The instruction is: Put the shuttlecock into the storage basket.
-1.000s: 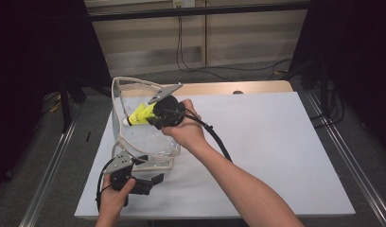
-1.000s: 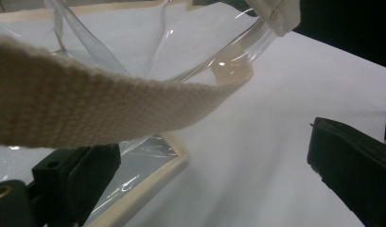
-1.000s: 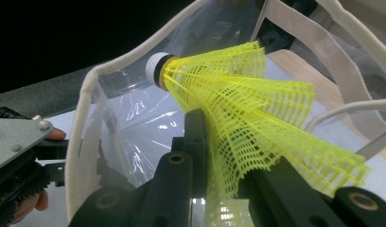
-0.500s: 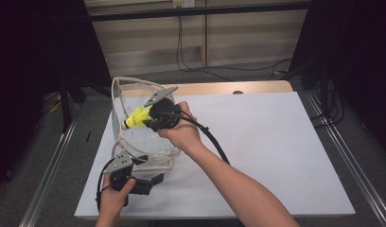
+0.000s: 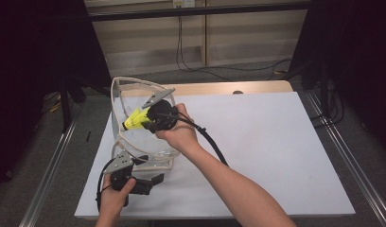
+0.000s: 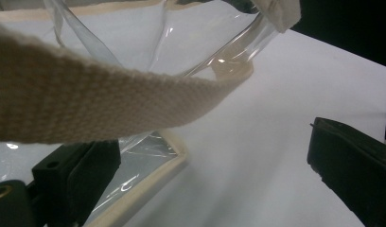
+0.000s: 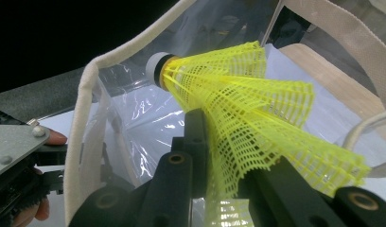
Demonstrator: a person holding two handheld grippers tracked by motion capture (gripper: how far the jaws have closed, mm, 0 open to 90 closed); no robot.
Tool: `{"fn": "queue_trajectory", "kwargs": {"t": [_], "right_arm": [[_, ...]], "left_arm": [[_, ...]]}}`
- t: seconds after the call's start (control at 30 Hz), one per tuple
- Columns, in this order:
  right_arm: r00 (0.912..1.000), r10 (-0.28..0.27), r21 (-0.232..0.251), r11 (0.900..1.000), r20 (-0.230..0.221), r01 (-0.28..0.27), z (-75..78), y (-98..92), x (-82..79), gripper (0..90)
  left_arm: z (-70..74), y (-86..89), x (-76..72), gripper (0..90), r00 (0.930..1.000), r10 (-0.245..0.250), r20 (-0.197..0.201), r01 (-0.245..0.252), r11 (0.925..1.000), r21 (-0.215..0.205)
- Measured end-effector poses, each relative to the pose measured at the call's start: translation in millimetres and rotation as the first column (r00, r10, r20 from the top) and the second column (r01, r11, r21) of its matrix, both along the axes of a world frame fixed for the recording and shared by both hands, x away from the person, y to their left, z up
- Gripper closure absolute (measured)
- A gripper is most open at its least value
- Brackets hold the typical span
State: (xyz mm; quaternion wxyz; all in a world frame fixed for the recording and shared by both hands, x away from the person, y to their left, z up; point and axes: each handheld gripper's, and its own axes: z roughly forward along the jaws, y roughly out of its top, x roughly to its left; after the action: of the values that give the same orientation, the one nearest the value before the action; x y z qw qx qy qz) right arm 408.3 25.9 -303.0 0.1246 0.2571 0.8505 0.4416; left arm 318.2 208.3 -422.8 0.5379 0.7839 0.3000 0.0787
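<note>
We hold a yellow shuttlecock (image 7: 248,109) in the right gripper (image 5: 151,118), jaws pinching its mesh skirt, cork end pointing down into the open mouth of the clear bag (image 5: 134,137). The shuttlecock sits just inside the bag's rim, above its floor. We judge it very light and springy: the plastic skirt flexes and is already squashed between the jaws, so a gentle grip on the skirt suffices, while the cork is the firmer place to hold. The bag is soft film with stiffer cream webbing (image 6: 87,99). The left gripper (image 5: 134,182) rests at the bag's near corner, jaws spread, one jaw beside the bag's base edge. Compared with a second ago, the shuttlecock has shifted only slightly within the bag's mouth; the left gripper has kept its place.
</note>
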Motion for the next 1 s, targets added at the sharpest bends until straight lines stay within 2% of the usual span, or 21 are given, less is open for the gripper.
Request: {"fn": "queue_trajectory", "kwargs": {"t": [0.5,0.73,0.9,1.0], "right_arm": [[0.9994,-0.024,0.009,1.0,-0.023,0.024,-9.9,8.5,7.4,82.6],[0.9994,-0.022,0.009,1.0,-0.025,0.022,-12.1,13.3,9.5,82.6],[0.9995,-0.019,0.009,1.0,-0.026,0.019,-12.2,15.4,10.5,82.6],[0.9996,-0.018,0.012,1.0,-0.023,0.018,-12.3,16.4,10.7,82.6]], "left_arm": [[0.2,1.5,0.4,3.6,1.0,0.002,-0.001,-0.002,1.0,0.0],[-0.4,1.4,0.2,3.6,0.9999,0.013,0.0,-0.013,0.9999,0.003],[-0.1,1.8,0.4,3.6,1.0,0.004,-0.001,-0.004,1.0,0.0],[-0.6,1.5,0.2,3.6,0.9998,0.018,0.003,-0.018,0.9998,0.002]]}}
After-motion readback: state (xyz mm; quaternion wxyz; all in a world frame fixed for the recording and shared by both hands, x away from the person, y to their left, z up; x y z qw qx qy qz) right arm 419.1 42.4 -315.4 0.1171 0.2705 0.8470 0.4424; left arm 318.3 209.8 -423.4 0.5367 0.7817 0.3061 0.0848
